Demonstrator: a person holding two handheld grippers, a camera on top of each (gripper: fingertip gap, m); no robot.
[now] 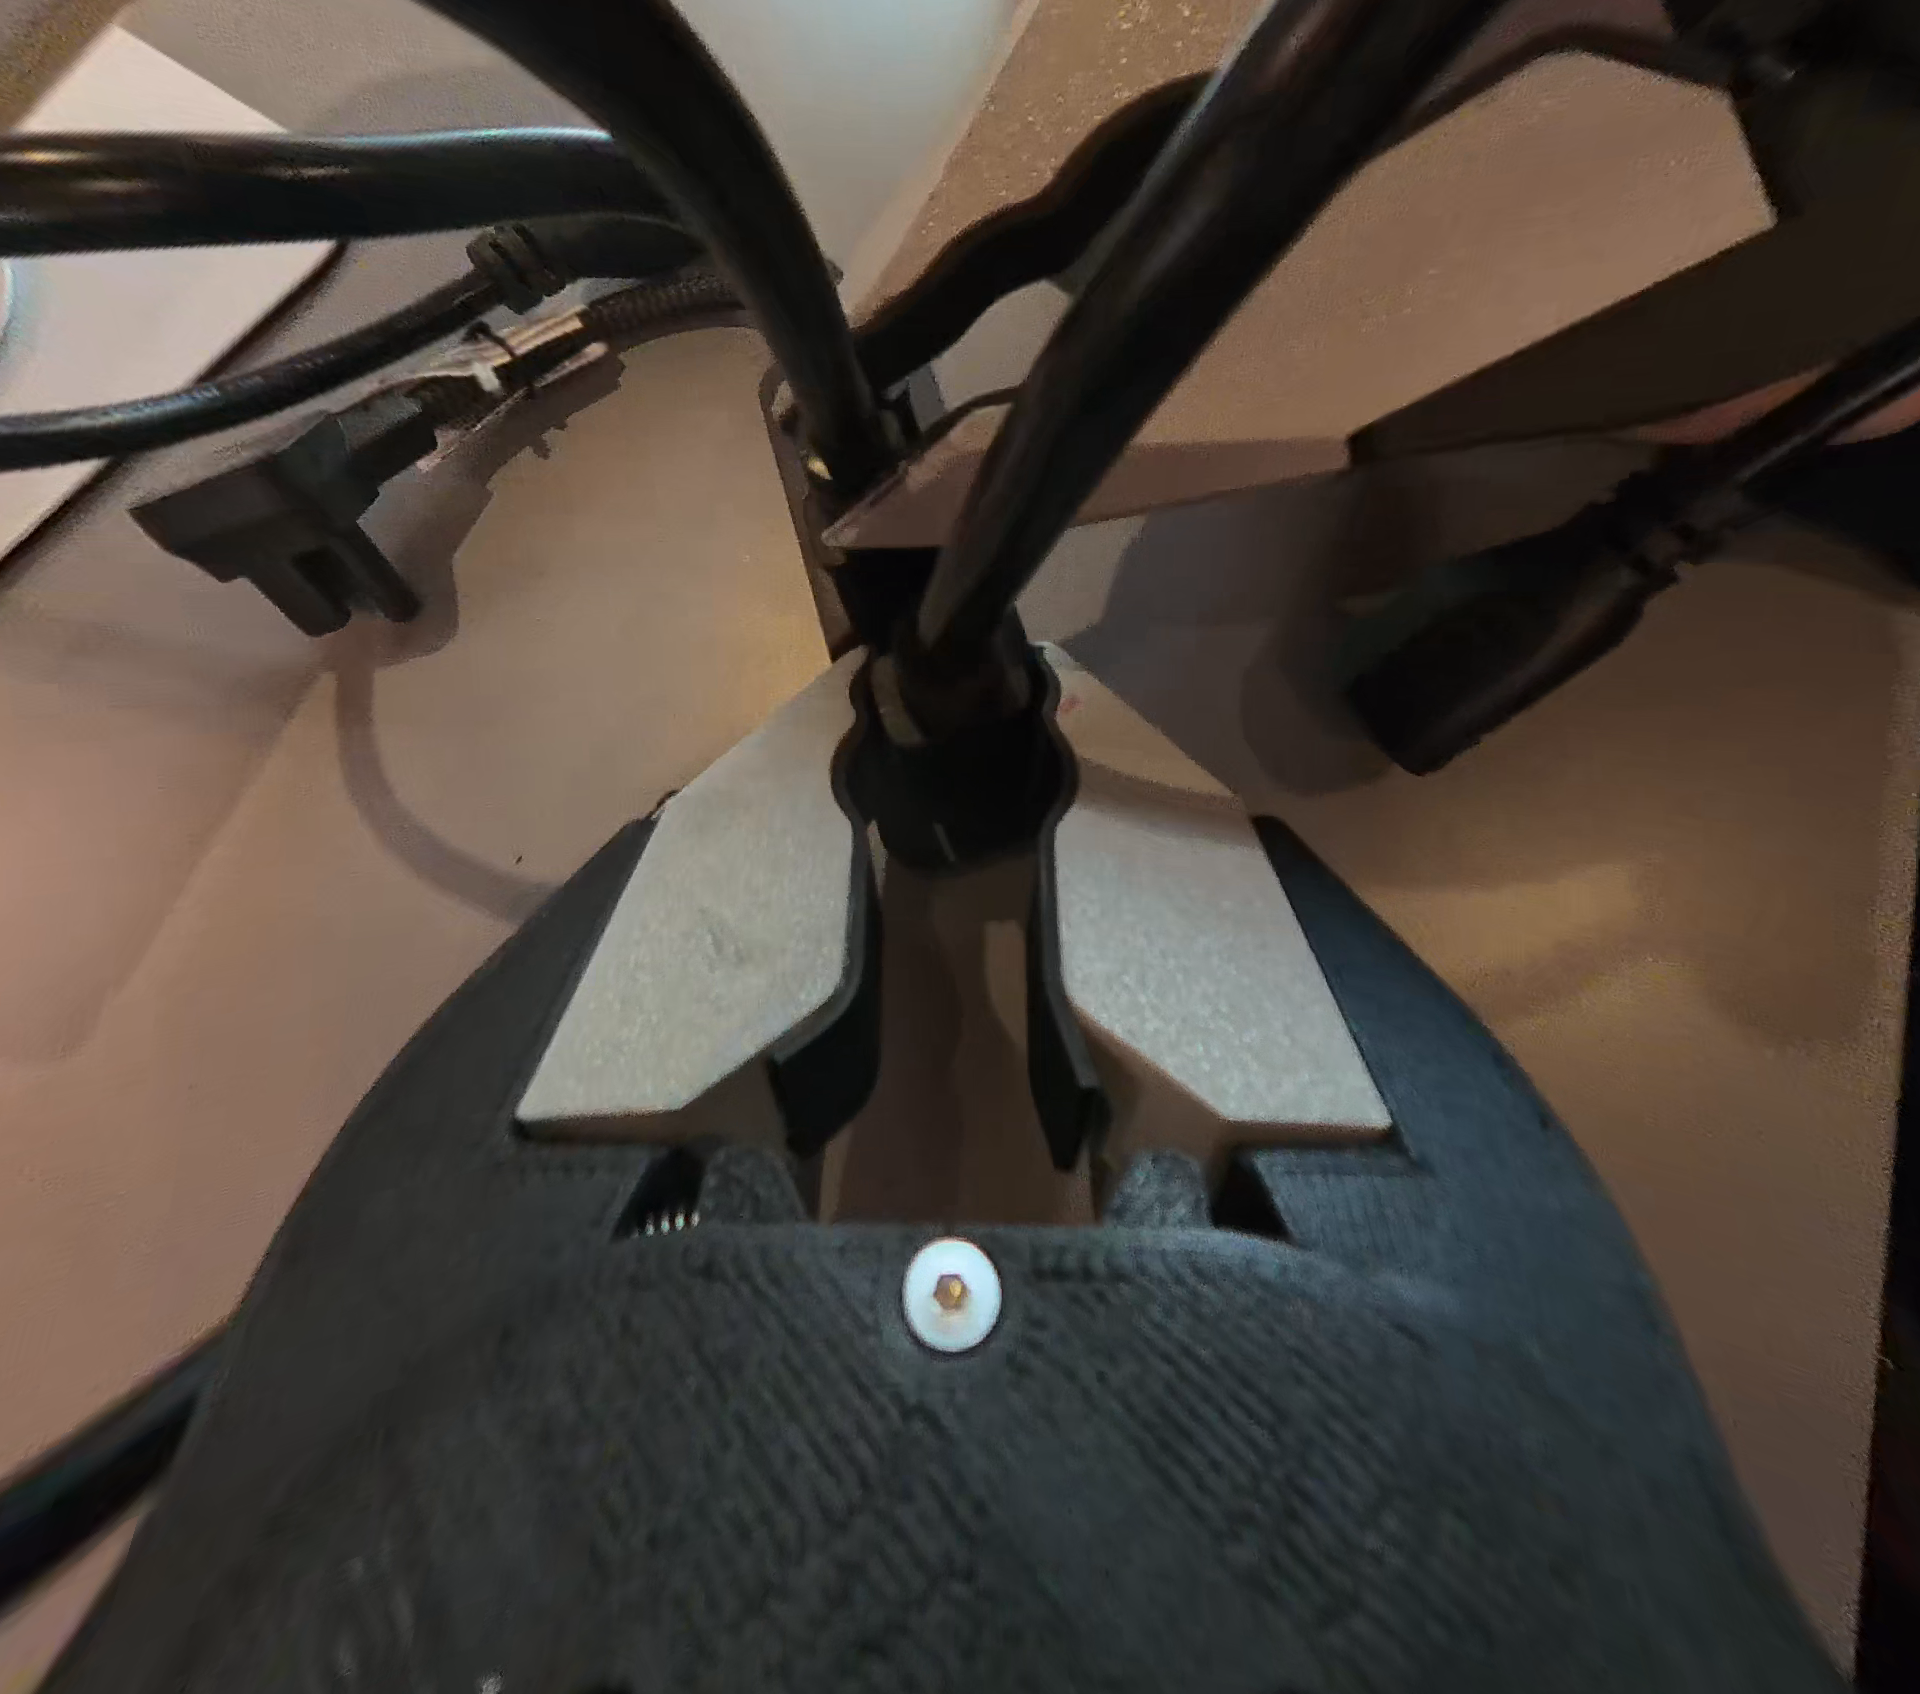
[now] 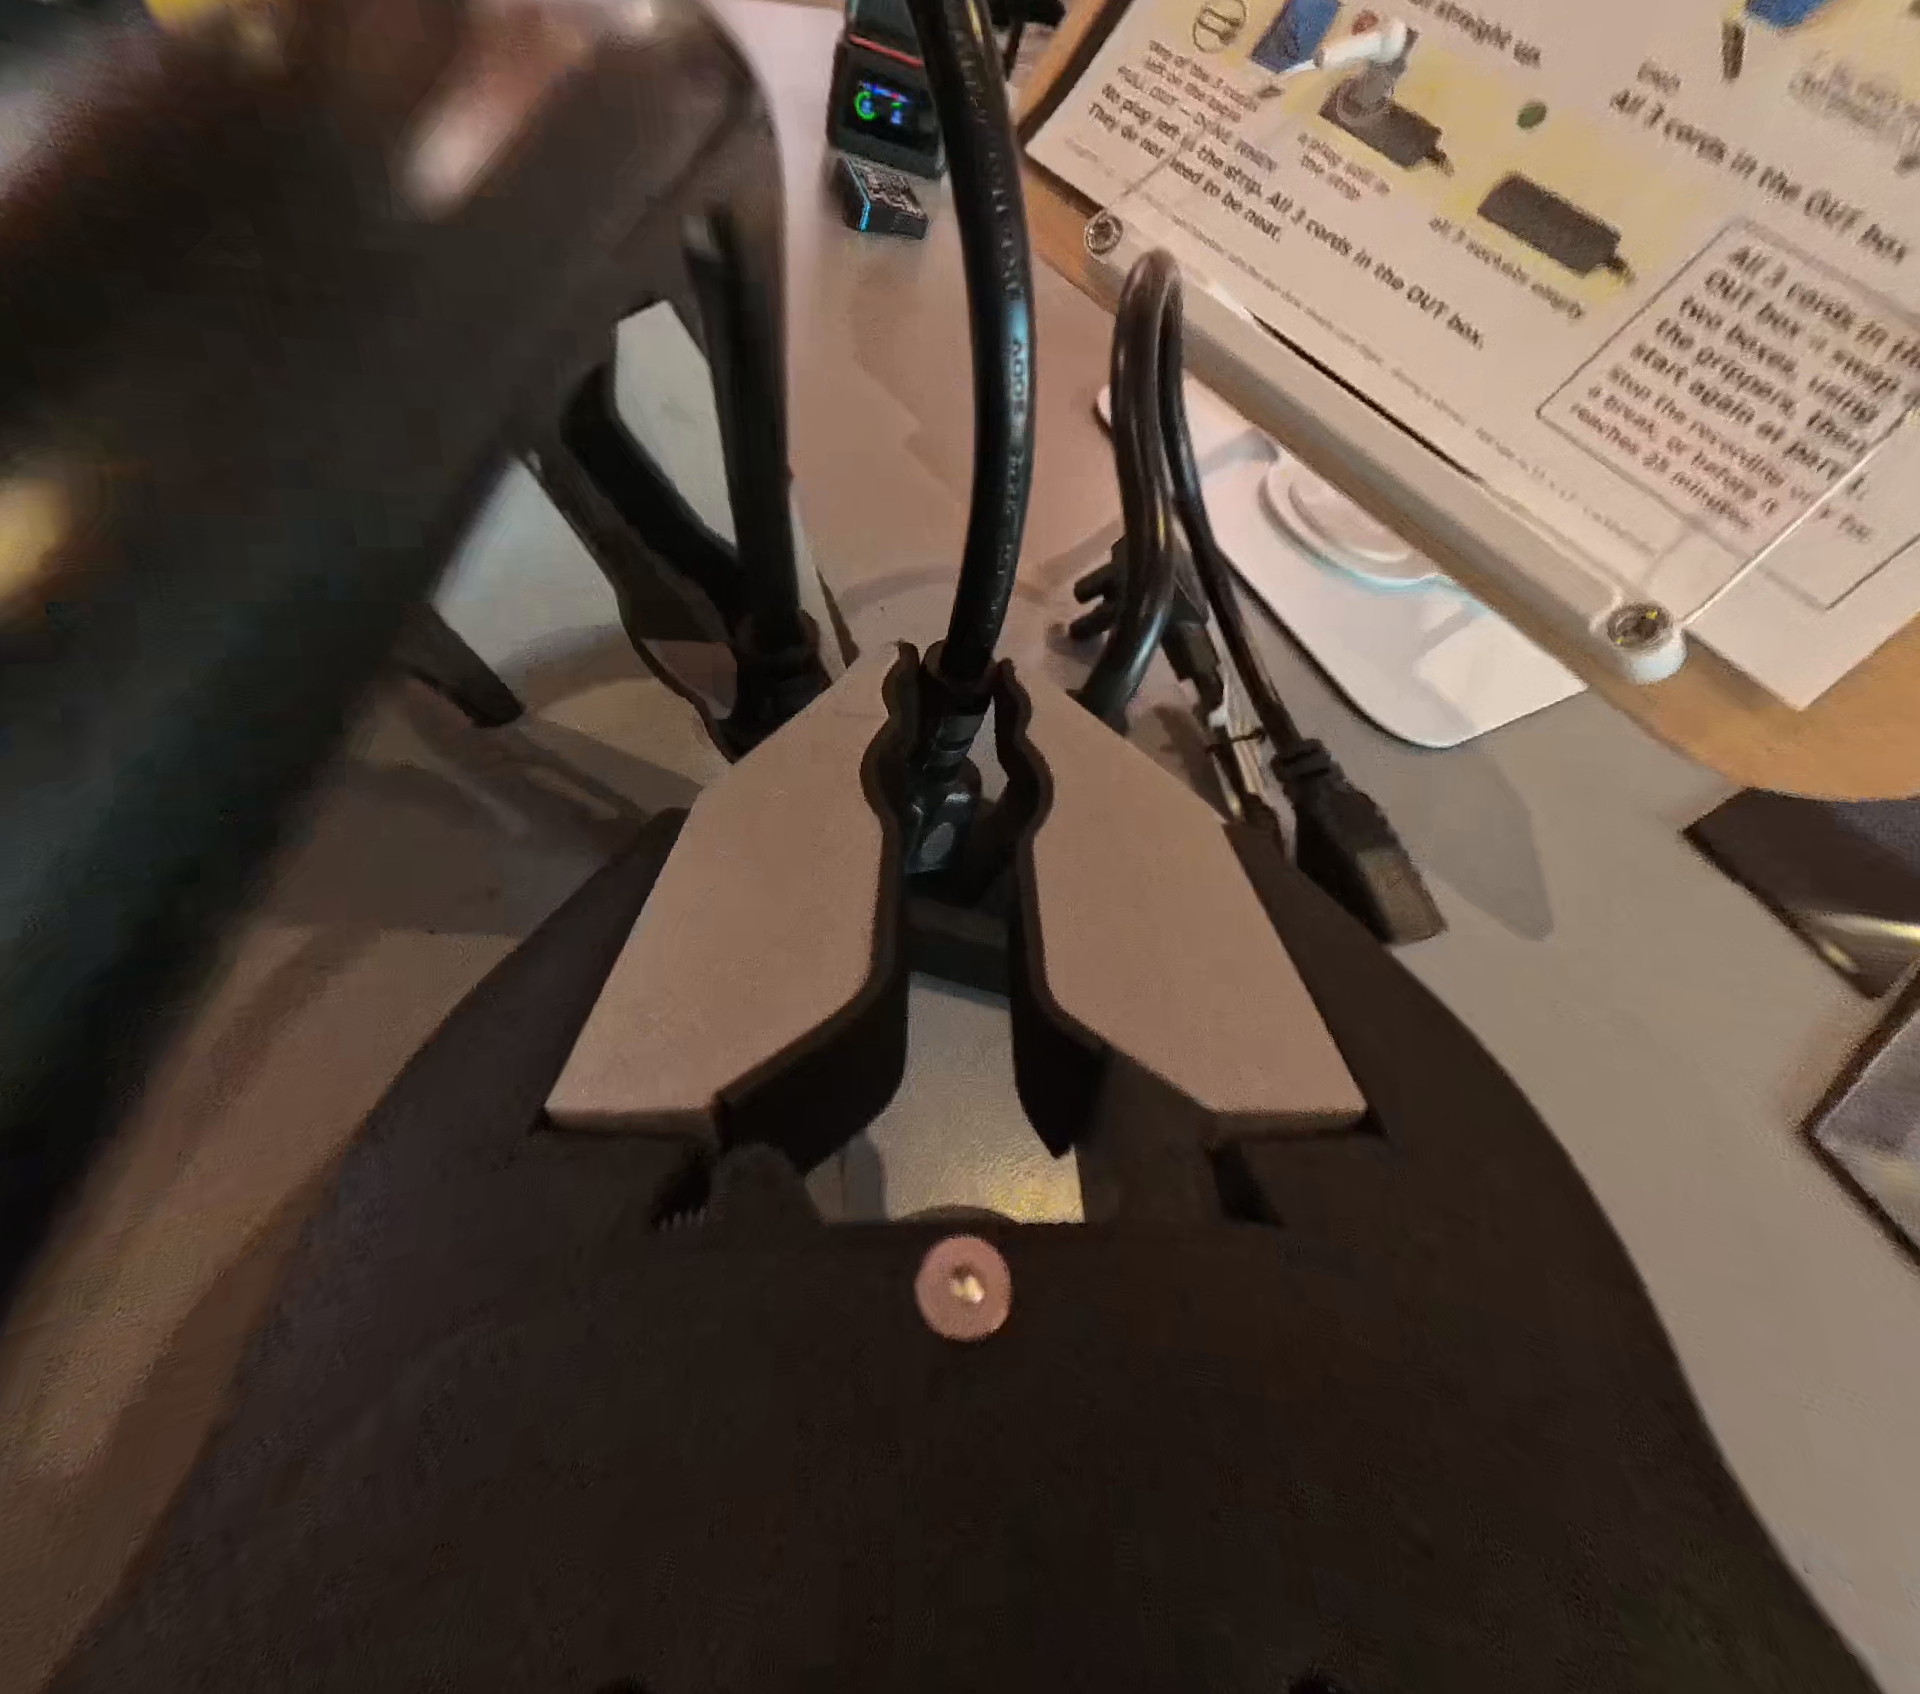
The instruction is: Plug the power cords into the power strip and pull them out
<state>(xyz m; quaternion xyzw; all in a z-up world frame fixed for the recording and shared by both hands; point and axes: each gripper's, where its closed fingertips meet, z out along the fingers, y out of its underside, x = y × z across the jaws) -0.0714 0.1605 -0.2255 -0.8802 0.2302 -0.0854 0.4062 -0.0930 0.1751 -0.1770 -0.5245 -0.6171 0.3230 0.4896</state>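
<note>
Two tongs work close together over the table (image 2: 1558, 1125), each pinching a black cord at its plug end. The left tongs (image 1: 951, 771) point down and forward, closed on the ribbed collar of a cord (image 1: 1195, 210) that rises up and to the right. Just beyond them, the right tongs (image 1: 862, 439) show from the far side, gripping a second cord (image 1: 644, 44) that arches up and left.

From the right wrist view, the right tongs (image 2: 951, 761) clamp that cord (image 2: 992, 356) at its strain relief, the plug (image 2: 940, 823) between the pads above a dark block I cannot identify. The left tool (image 2: 260, 294) looms blurred at left. A loose plug (image 1: 291, 522) lies on the table to the left; another cord (image 2: 1247, 605) rests at right, below a tilted instruction sheet (image 2: 1507, 138).
</note>
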